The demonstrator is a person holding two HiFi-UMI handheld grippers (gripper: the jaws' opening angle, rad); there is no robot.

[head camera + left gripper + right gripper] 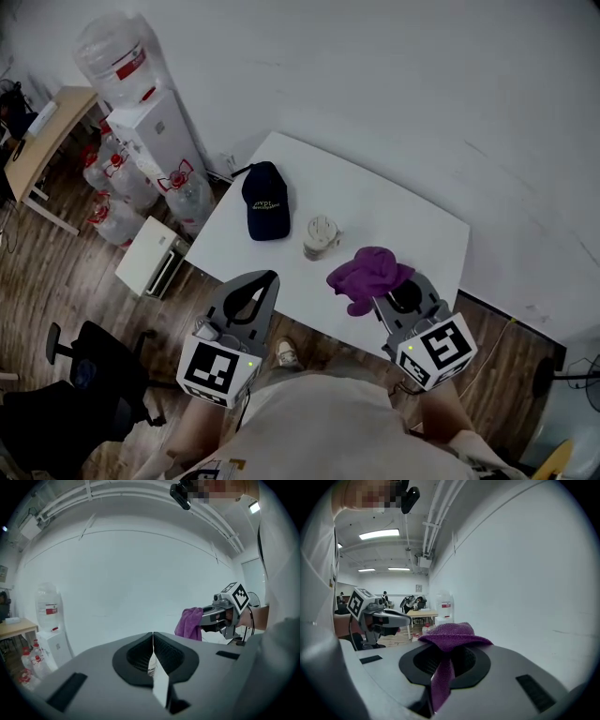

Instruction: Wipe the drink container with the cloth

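The drink container, a pale lidded cup, stands upright near the middle of the white table. My right gripper is shut on a purple cloth, held over the table's near edge to the right of the cup. In the right gripper view the purple cloth bunches over the jaws and a strip hangs down between them. My left gripper is shut and empty, hovering at the near edge to the left of the cup. From the left gripper view, the shut jaws meet along a line, and the right gripper shows with the cloth.
A black cap lies on the table left of the cup. Left of the table stand a water dispenser, several water bottles and a white box. A black chair and a wooden desk are further left.
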